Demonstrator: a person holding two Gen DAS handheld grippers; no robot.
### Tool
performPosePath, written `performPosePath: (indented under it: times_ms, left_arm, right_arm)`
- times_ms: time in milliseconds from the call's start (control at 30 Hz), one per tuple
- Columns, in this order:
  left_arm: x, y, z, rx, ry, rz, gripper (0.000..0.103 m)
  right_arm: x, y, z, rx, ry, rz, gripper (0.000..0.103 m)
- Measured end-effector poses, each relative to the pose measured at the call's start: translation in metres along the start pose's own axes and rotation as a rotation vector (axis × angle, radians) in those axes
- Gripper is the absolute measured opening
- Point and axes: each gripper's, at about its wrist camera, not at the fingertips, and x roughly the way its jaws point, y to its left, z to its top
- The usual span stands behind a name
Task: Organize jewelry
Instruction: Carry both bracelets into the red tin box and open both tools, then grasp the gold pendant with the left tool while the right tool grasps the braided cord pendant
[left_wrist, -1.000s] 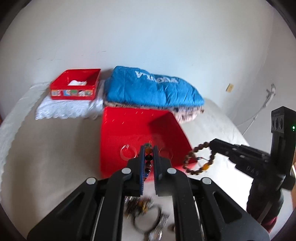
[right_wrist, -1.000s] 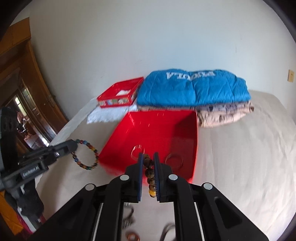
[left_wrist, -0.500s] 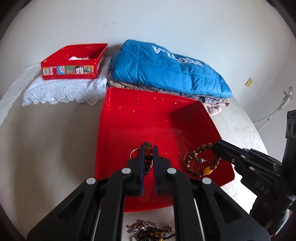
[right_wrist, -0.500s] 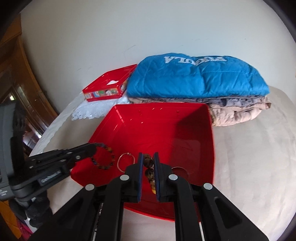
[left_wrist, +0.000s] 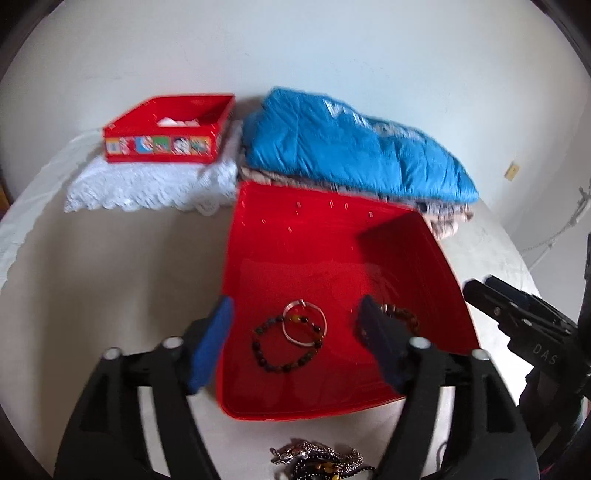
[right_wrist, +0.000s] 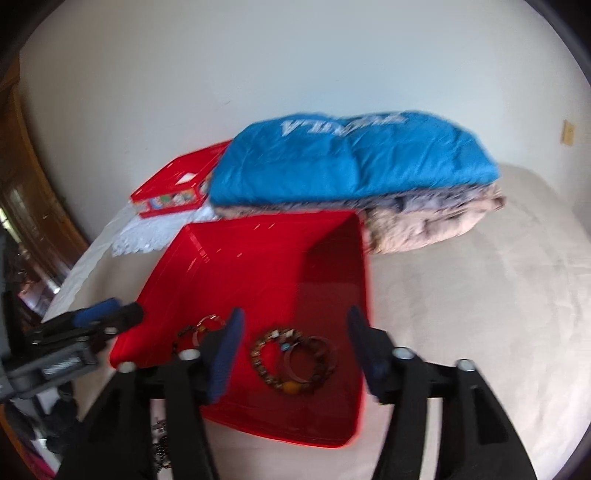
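A large red tray (left_wrist: 314, 229) (right_wrist: 258, 266) lies on the bed. In the left wrist view a dark multicolour bead bracelet (left_wrist: 284, 365) lies in it, overlapping a thin metal bangle (left_wrist: 321, 321). A brown wooden bead bracelet (right_wrist: 266, 365) with a yellow bead lies beside dark bangles (right_wrist: 325, 350) in the right wrist view. My left gripper (left_wrist: 295, 347) is open and empty over the tray's near part. My right gripper (right_wrist: 295, 347) is open and empty over the brown bracelet. The right gripper also shows at the left view's right edge (left_wrist: 517, 317).
A pile of loose jewelry (left_wrist: 317, 458) lies on the bed in front of the tray. A small red box (left_wrist: 166, 136) sits on white lace cloth (left_wrist: 147, 184) at the back left. Folded blue and beige bedding (right_wrist: 351, 166) lies behind the tray.
Both grippers have opened and let go of their bracelets, which now lie in the red tray. Both grippers have drawn back a little.
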Motion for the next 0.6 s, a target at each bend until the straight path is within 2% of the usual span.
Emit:
performPosePath:
  times_ms: [33,100,233,367,600]
  left_arm:
    - [-0.007,0.001,0.001,-0.002,-0.022,0.016,0.078]
    - [-0.019,0.002,0.004,0.003,-0.061,0.053,0.087]
    - [-0.039,0.003,0.006,0.016,-0.109,0.116,0.091]
    - [-0.044,0.005,0.007,0.011,-0.082,0.111,0.095]
    - [-0.053,0.001,-0.007,0.039,-0.07,0.19,0.098]
  right_arm:
    - [-0.005,-0.002,0.001,0.004,-0.016,-0.024,0.081]
    - [-0.011,-0.006,0.003,0.014,-0.034,-0.051,0.089]
    - [-0.017,-0.013,0.005,0.032,-0.036,-0.096,0.099]
    - [-0.016,-0.016,0.005,0.035,-0.006,-0.135,0.099]
    - [-0.02,-0.023,-0.003,0.07,0.058,-0.134,0.099]
